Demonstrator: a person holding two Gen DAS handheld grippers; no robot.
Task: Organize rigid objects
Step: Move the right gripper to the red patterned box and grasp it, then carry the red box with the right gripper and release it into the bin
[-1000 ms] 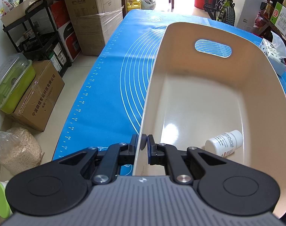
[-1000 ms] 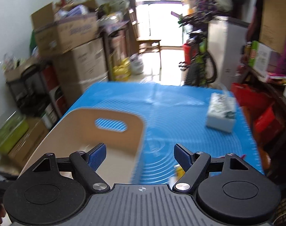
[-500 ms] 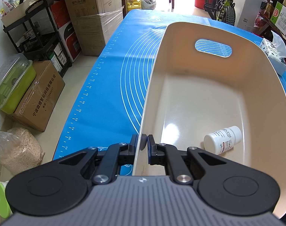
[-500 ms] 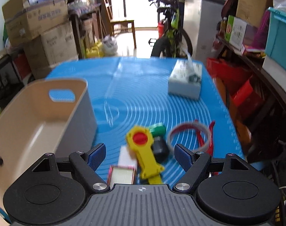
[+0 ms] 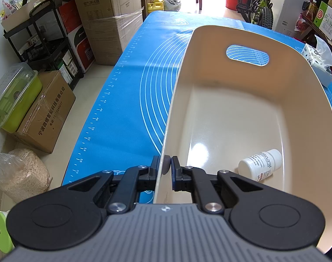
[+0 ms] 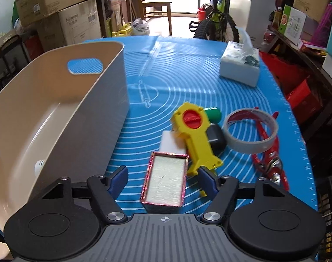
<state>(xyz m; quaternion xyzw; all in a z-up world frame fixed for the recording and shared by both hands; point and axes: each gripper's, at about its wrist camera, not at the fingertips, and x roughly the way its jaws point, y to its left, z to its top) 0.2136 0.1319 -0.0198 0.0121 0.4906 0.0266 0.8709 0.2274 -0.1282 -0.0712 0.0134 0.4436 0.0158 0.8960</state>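
Left gripper [image 5: 165, 167], seen from its wrist cam: jaws pinched shut on the near-left rim of a cream plastic bin [image 5: 292, 69], one finger outside the wall, one inside. The bin sits on a blue baking mat [image 5: 126, 109] w/ white circles. Inside, near the right wall, a white pill bottle [image 5: 261, 163] lies on its side.

Right wrist cam: right gripper [image 6: 163, 180] hangs wide open, holding nothing, blue pads either side of a pink-edged rectangular box [image 6: 164, 182] on the mat. Just beyond, a white block [image 6: 169, 144], a yellow tool w/ red dial [image 6: 193, 135], a green cap [image 6: 214, 113], a black object [image 6: 216, 138], a grey tape ring [image 6: 251, 131] and red pliers [image 6: 268, 155] sit clustered together. A tissue pack [image 6: 240, 67] lies farther back. The bin stands left of the cluster.
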